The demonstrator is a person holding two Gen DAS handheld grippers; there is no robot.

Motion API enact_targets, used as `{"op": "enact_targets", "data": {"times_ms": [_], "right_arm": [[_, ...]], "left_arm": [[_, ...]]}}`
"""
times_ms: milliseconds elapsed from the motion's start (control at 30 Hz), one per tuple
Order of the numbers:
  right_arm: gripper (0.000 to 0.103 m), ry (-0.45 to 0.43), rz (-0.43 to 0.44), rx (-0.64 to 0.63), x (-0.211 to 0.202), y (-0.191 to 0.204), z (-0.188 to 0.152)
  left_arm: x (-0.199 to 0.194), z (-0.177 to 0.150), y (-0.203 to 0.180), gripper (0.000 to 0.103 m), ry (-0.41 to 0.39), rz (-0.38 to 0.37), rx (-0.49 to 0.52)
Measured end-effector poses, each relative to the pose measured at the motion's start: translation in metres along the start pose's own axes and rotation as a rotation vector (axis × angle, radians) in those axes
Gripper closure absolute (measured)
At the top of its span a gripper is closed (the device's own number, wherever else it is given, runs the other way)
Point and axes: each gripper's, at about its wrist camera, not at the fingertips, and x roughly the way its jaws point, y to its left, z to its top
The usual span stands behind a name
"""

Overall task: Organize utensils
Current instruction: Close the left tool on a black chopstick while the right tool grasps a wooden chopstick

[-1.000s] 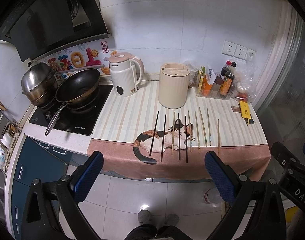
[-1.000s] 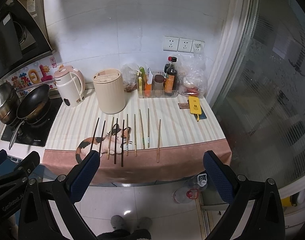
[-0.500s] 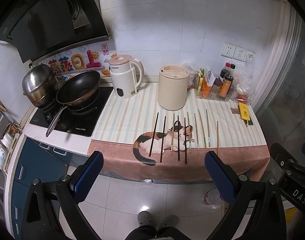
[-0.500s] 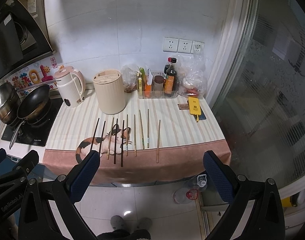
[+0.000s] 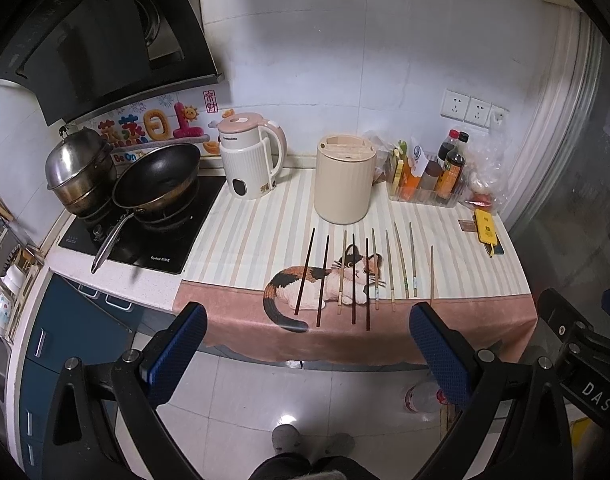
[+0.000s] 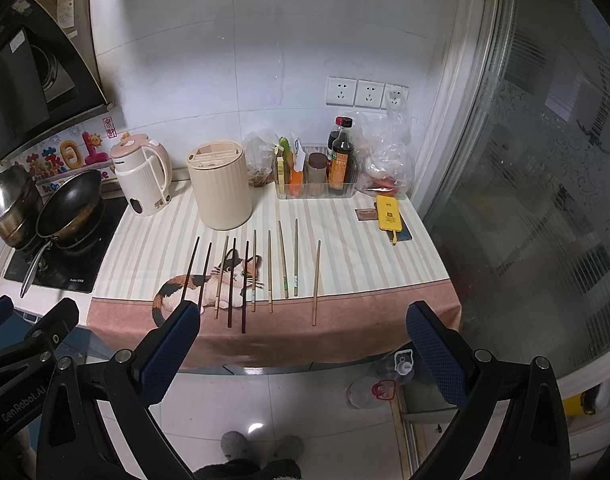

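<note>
Chopsticks (image 5: 353,279): 10 counted, 4 dark brown and 6 pale wood or bamboo, laid singly in a rough row, near-parallel, on the front half of the counter cloth (image 5: 257,236) (striped cream fabric, pink hem, printed calico cat). Ribbed cream cylindrical holder (image 5: 344,178), 1, slotted lid, stood upright just behind the row. Kettle (image 5: 252,163), 1, white with pink trim. Black wok (image 5: 157,176) and steel pot (image 5: 79,168), 1 each, on the black hob. White tiled wall; glossy tiled floor. Left gripper (image 5: 307,354) and right gripper (image 6: 303,354) both hung spread wide, empty, short of the counter edge; blue textured pads (image 6: 170,350).
</note>
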Motion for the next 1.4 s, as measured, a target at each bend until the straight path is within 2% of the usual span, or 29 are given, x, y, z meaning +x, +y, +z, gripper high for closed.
{"op": "enact_targets", "data": {"times_ms": [167,333,467,533,600,667,800,867,967,1033,1133,1233,1267,1333,1400], "right_arm": [[0.000,-0.033,0.038,0.054,0.009,-0.012,0.005],[0.000,-0.019,0.017,0.072,0.061,-0.022,0.006],[0.002,0.034,0.042,0.080,0.117,-0.024,0.004],[0.008,0.064,0.052,0.089,0.142,-0.023,0.000],[0.025,0.121,0.085,0.102,0.176,-0.020,0.000],[0.037,0.174,0.116,0.103,0.207,-0.015,-0.001],[0.057,0.268,0.152,0.104,0.268,-0.001,-0.003],[0.061,0.307,0.165,0.111,0.292,0.005,-0.003],[0.061,0.364,0.167,0.115,0.332,0.018,-0.001],[0.061,0.409,0.175,0.128,0.360,0.027,0.002],[0.061,0.479,0.187,0.160,0.395,0.037,0.006],[0.061,0.539,0.171,0.177,0.431,0.045,0.011],[0.061,0.548,0.160,0.177,0.441,0.047,0.013],[0.061,0.572,0.134,0.172,0.460,0.050,0.016],[0.061,0.602,0.117,0.168,0.480,0.055,0.018]], "left_arm": [[0.004,0.010,-0.010,0.000,-0.080,0.063,0.017],[0.039,0.019,-0.013,0.000,-0.129,0.136,0.013],[0.083,0.015,-0.008,0.000,-0.095,0.161,0.011],[0.110,0.019,-0.007,0.000,-0.055,0.171,0.012],[0.133,0.021,-0.003,0.000,-0.023,0.181,0.006],[0.165,0.022,0.001,0.000,0.015,0.193,0.006],[0.237,0.026,0.012,0.000,0.156,0.175,0.015],[0.275,0.026,0.019,0.004,0.225,0.143,0.006],[0.323,0.025,0.025,0.011,0.301,0.101,0.008],[0.351,0.025,0.025,0.026,0.350,0.089,0.024],[0.394,0.022,0.024,0.027,0.443,0.043,0.041],[0.423,0.020,0.018,0.029,0.497,0.007,0.080],[0.433,0.019,0.017,0.032,0.513,0.006,0.094],[0.449,0.017,0.016,0.049,0.548,-0.012,0.103],[0.458,0.016,0.017,0.056,0.575,-0.018,0.105]]}}
